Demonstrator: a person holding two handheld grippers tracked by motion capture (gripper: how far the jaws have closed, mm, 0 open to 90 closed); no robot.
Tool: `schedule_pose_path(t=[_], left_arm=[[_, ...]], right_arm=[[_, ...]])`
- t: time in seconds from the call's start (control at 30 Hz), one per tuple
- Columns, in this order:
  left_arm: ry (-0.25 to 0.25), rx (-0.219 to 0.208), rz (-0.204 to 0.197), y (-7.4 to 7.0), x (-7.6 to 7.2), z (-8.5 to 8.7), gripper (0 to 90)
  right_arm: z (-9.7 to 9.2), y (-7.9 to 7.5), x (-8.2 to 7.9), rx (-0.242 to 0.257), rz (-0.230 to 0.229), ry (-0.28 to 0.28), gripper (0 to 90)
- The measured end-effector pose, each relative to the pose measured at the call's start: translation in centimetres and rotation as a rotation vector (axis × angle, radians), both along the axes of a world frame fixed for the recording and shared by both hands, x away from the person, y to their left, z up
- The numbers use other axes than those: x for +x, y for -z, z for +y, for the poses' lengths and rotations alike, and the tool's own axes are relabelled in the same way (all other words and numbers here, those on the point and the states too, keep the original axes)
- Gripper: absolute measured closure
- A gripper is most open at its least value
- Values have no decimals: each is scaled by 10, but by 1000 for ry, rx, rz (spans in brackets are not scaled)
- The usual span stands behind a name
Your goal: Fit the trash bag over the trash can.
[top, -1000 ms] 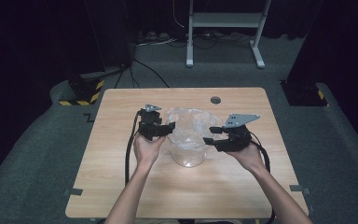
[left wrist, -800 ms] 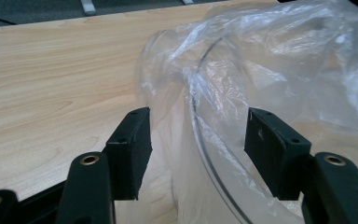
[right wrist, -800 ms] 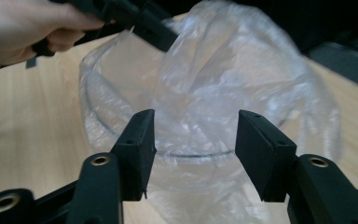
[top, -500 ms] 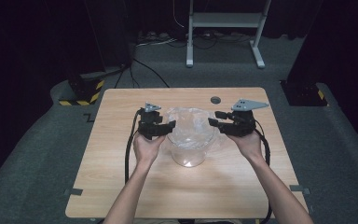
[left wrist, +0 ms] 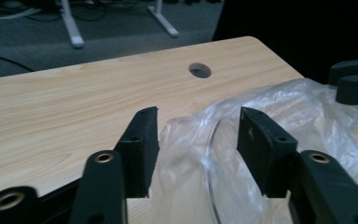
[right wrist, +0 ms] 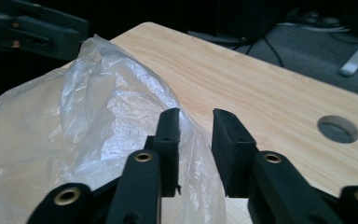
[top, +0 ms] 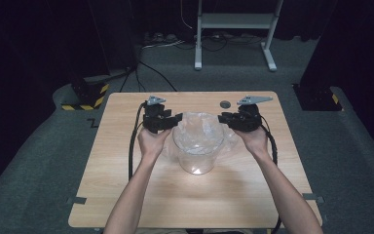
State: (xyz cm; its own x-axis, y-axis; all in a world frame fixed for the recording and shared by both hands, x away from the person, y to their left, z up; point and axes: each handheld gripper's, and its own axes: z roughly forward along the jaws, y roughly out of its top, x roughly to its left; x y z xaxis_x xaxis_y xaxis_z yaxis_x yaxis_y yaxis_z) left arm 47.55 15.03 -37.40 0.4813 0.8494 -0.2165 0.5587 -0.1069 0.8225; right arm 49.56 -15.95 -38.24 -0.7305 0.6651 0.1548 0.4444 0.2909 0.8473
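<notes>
While both my hands sit at the rim of the clear container [top: 197,146] mid-tabletop [top: 126,195], my 2 grippers flank it, left gripper [top: 175,120] on its left side, right gripper [top: 222,118] on its right. A thin plastic bag [top: 202,127] lines the container & drapes over the rim. In the left gripper view my jaws have just been closing but are spread, w/ the bag's edge [left wrist: 191,140] & the rim between them, pads not pressing yet. In the right gripper view the jaws have just been closing too, now a narrow gap w/ a fold of bag [right wrist: 121,107] running into it; can't tell if the pads pinch it. A round hole [top: 224,104] sits in the tabletop behind the container.
</notes>
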Motion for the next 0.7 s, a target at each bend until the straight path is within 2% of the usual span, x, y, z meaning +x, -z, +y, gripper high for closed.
schedule_pose_path(t=[0.07,0.17,0.23,0.3,0.4,0.5,0.7], left_arm=[[18,6,12,1,6,-2,598],[39,-20,34,6,13,-2,738],[44,-7,44,8,17,-2,813],[44,-11,56,10,19,-2,877],[43,-15,67,10,20,-2,900],[40,-10,87,11,22,-2,900],[21,10,134,16,25,0,900]], right_arm=[[-2,3,3,7,19,-13,800],[-4,4,5,6,28,-19,841],[-4,4,5,10,28,-19,842],[-5,4,5,18,28,-17,822],[-6,5,6,32,38,-13,808],[-9,6,7,39,40,-15,847],[-8,8,8,19,38,-4,900]])
